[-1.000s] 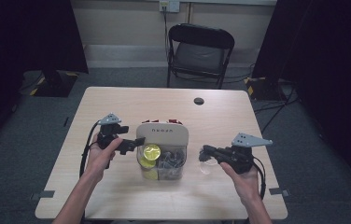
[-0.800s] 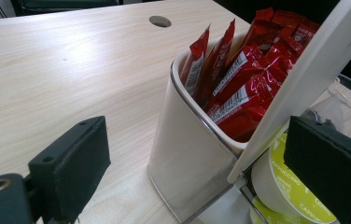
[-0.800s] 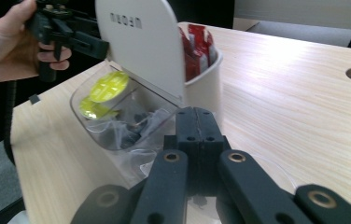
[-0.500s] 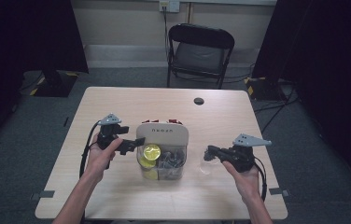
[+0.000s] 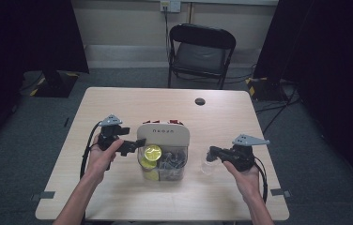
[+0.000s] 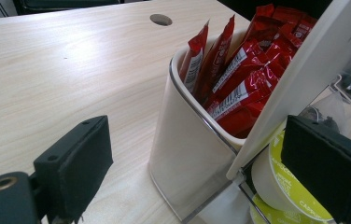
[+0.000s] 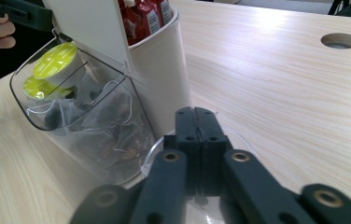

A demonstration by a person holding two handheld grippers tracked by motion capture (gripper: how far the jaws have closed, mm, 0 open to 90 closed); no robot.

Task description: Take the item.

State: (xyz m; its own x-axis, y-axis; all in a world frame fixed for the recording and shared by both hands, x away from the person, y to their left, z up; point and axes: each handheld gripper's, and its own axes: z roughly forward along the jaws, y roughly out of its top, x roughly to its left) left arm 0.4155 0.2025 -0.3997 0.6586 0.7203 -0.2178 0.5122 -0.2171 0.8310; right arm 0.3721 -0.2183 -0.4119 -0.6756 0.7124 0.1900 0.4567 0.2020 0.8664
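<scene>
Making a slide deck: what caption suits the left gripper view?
Open left tool beside a white organizer of red sachets, yellow-lidded capsules in its clear bin.

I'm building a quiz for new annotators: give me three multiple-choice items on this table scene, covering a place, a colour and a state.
1. Where are the red sachets? A in the white compartment; B on the chair; C flat on the table.
2. What colour are the capsule lids? A blue; B yellow-green; C red.
3. How are the right gripper's fingers? A wide apart; B closed; C one missing.
Key: 1 A, they poke out of its top. 2 B, they show yellow-green through the clear bin. 3 B, they pinch a clear plastic piece.
</scene>
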